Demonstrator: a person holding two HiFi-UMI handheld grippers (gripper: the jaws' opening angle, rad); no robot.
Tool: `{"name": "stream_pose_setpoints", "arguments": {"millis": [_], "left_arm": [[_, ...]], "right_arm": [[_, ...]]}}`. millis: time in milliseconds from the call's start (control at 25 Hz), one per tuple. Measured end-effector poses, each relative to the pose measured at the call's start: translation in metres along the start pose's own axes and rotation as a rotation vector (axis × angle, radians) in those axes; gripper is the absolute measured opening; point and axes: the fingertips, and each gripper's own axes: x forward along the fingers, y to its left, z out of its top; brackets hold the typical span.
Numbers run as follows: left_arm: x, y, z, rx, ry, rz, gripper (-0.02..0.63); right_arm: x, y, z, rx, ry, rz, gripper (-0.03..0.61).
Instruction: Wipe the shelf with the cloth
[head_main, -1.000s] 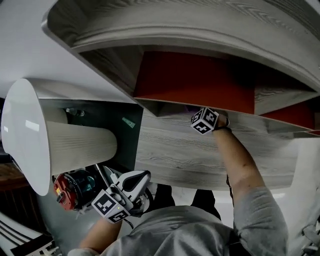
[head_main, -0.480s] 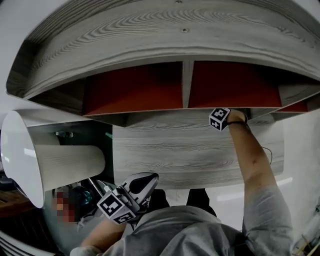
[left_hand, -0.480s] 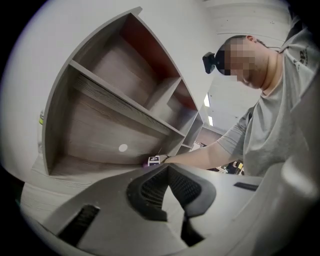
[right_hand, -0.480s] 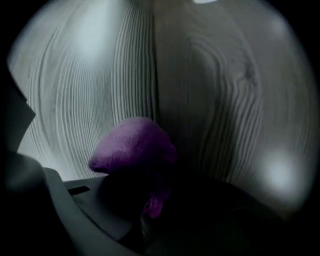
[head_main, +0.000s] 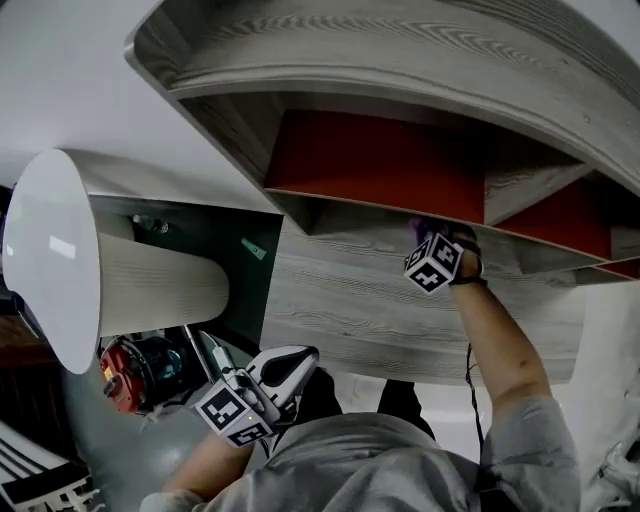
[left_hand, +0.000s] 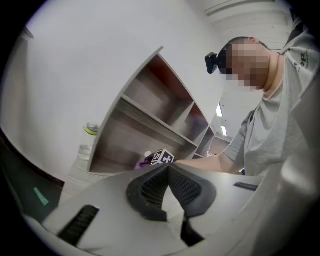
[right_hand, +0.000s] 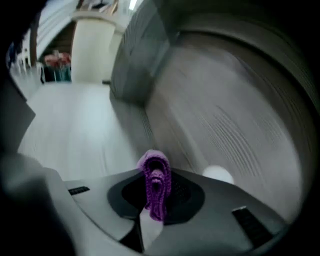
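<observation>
The shelf unit (head_main: 400, 300) is grey wood with red back panels. In the head view my right gripper (head_main: 425, 240) reaches onto the lower shelf board (head_main: 350, 225), left of an upright divider (head_main: 500, 195). It is shut on a purple cloth (head_main: 417, 228). In the right gripper view the cloth (right_hand: 156, 185) stands folded and pinched between the pads of my right gripper (right_hand: 156, 172), over the blurred grey shelf surface (right_hand: 225, 115). My left gripper (head_main: 295, 360) hangs low by the person's body, shut and empty. From my left gripper (left_hand: 167, 169) the shelf unit (left_hand: 150, 120) and the cloth (left_hand: 141, 163) show.
A white curved panel (head_main: 50, 270) stands left of the shelf unit, with a red and teal object (head_main: 135, 372) below it. A clear bottle (left_hand: 88, 140) stands on the counter left of the shelf unit. A small white round thing (right_hand: 217, 174) lies on the shelf just beyond the right jaws.
The head view has swung about. My right gripper with the cloth was right of the divider half a second ago and is now left of it. The left gripper stays low.
</observation>
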Motion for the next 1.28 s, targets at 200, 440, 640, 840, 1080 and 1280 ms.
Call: {"name": "stream_pose_setpoints", "arguments": {"millis": [200,440,640,840,1080,1280], "left_arm": [[-0.067,0.032,0.010,0.011,-0.052,0.089,0.014],[-0.104,0.055,0.007,0.001,-0.063,0.137,0.014],[-0.078,0.041,0.008,0.007,-0.044,0.088,0.014],[-0.015,-0.003,0.007,0.024,-0.002,-0.025,0.014],[0.066,-0.069,-0.004,0.034,0.044,-0.161,0.014],[0.092,-0.100,-0.006,0.065,0.070,-0.203,0.014]], "right_arm": [[0.027,0.097,0.166,0.126,-0.286,0.127,0.064],[0.066,0.125,0.194,0.030,-0.219,0.098,0.065],[0.067,0.105,0.125,-0.216,-0.081,0.036,0.066],[0.026,0.030,-0.074,-0.166,0.195,-0.023,0.066],[-0.028,-0.021,-0.269,-0.380,0.584,-0.084,0.063],[-0.042,-0.030,-0.323,-0.621,0.852,-0.070,0.061]]}}
